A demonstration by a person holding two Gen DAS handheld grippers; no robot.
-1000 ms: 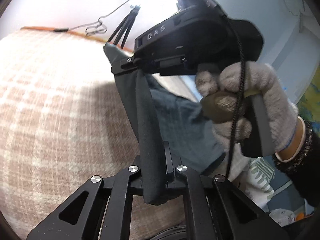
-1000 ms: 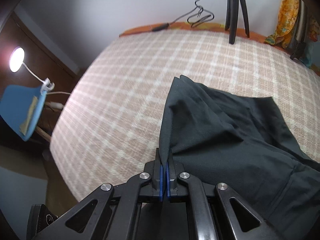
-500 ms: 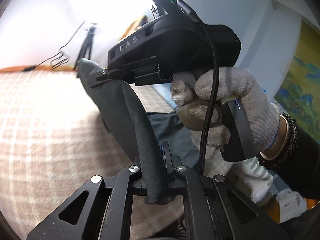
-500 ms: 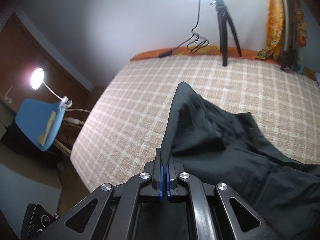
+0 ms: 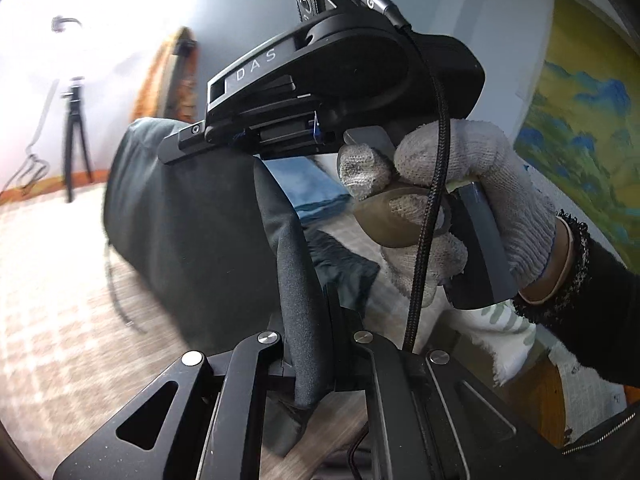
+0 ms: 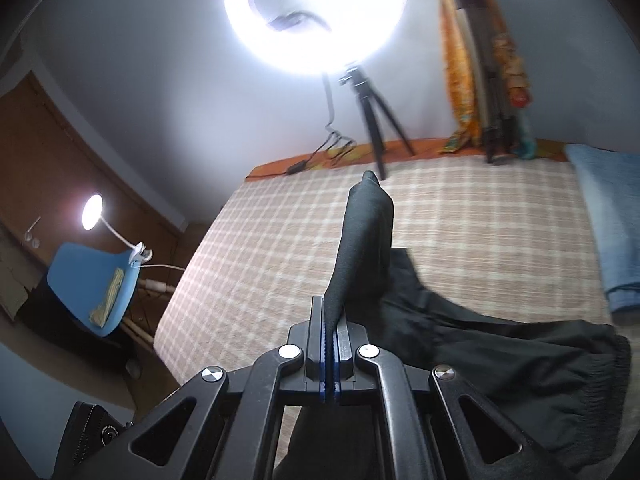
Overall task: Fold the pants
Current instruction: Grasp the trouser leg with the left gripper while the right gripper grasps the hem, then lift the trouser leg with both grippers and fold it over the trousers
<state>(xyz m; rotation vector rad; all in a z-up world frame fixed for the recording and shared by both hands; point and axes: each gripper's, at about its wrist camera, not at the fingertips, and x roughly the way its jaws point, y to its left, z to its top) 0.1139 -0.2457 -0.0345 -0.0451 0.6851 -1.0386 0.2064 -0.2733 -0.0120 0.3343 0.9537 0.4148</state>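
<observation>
1. Right wrist view: the right gripper (image 6: 329, 344) is clenched on a pinched fold of the black pants (image 6: 500, 364), which stands up from the jaws in a narrow peak. The rest of the garment trails down to the right onto the checked bed cover (image 6: 460, 216), with the gathered waistband at the far right.
2. Left wrist view: the left gripper (image 5: 320, 344) is likewise clamped on a thick roll of the same dark cloth. The gloved hand (image 5: 472, 200) holding the right tool sits just beside it, and fabric spans between the two tools.
3. Judgement: the step in hand is lifting one edge clear of the bed, ready to carry it over.
4. Advice: hold both grips firm and level with each other, so the spanned edge stays taut and straight.
5. Advice: lay the lifted edge squarely on the part lying flat, matching edges before letting go.
6. Risk: the left bite looks bunched; uneven tension may leave a crooked fold.
</observation>
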